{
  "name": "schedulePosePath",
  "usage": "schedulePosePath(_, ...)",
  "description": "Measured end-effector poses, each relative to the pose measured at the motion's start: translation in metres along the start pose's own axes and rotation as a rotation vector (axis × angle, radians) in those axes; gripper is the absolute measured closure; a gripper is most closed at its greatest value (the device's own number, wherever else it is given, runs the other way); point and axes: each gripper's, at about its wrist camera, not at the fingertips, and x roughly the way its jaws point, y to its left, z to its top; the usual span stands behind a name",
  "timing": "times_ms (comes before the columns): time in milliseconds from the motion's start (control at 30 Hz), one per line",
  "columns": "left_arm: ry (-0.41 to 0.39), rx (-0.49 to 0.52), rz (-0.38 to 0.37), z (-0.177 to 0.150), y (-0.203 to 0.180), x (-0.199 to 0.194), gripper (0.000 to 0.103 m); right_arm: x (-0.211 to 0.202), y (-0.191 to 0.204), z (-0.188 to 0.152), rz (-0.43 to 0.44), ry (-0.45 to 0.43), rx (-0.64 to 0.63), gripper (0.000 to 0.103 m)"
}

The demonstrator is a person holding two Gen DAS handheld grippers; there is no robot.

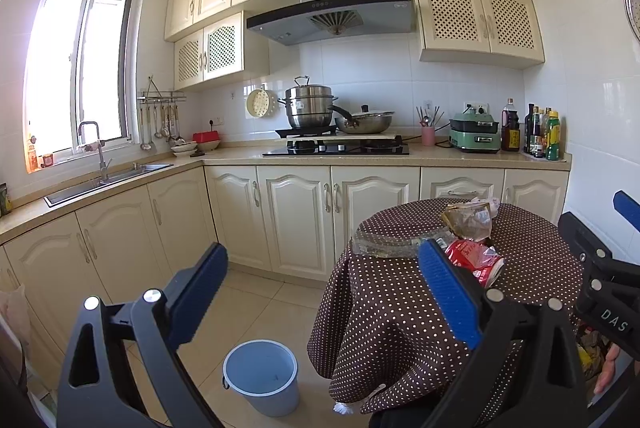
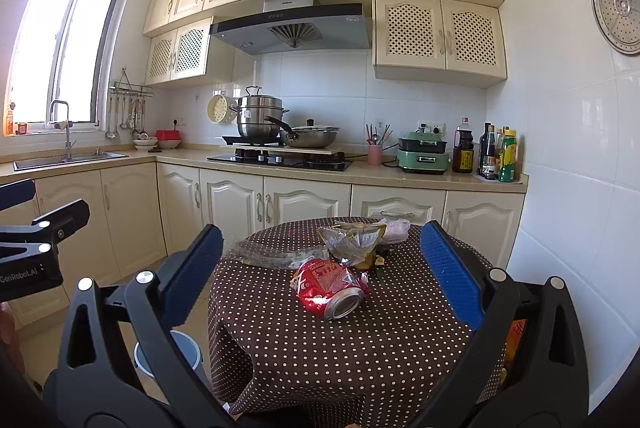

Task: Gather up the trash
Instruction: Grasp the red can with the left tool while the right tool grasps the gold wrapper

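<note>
A crushed red can lies on a small round table under a brown polka-dot cloth. Behind it sit a crumpled clear wrapper, a flat clear plastic sheet and a pale pink bag. My right gripper is open, held in front of the table with the can between its blue fingers' lines of sight. My left gripper is open too, left of the table; its right finger partly hides the can. A light blue bucket stands on the floor beside the table.
Cream cabinets and a counter with a hob, pots, a green appliance and bottles run along the back wall. A sink sits under the window at left. Tiled floor lies between the cabinets and the table. A hand shows at right.
</note>
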Motion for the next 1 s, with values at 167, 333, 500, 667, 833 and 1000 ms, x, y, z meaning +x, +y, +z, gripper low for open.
schedulePosePath(167, 0.021, 0.004, -0.003, 0.000, -0.002, 0.006, 0.008, 0.005, -0.003, -0.005, -0.002, 0.018, 0.008, 0.006)
schedulePosePath(333, 0.076, 0.010, -0.028, -0.007, -0.009, 0.027, 0.008, 0.025, -0.015, -0.019, -0.024, 0.077, 0.031, 0.006)
schedulePosePath(500, 0.166, 0.030, -0.062, -0.019, -0.020, 0.065, 0.008, 0.064, -0.030, -0.043, -0.057, 0.180, 0.041, 0.006)
schedulePosePath(667, 0.275, 0.018, -0.131, -0.029, -0.034, 0.117, 0.009, 0.106, -0.055, -0.062, -0.054, 0.287, 0.110, 0.006)
schedulePosePath(833, 0.368, -0.022, -0.271, -0.035, -0.067, 0.168, 0.009, 0.136, -0.085, -0.076, -0.108, 0.324, 0.199, 0.006)
schedulePosePath(1000, 0.461, -0.104, -0.379, -0.042, -0.104, 0.222, 0.009, 0.166, -0.099, -0.080, -0.194, 0.380, 0.172, 0.006)
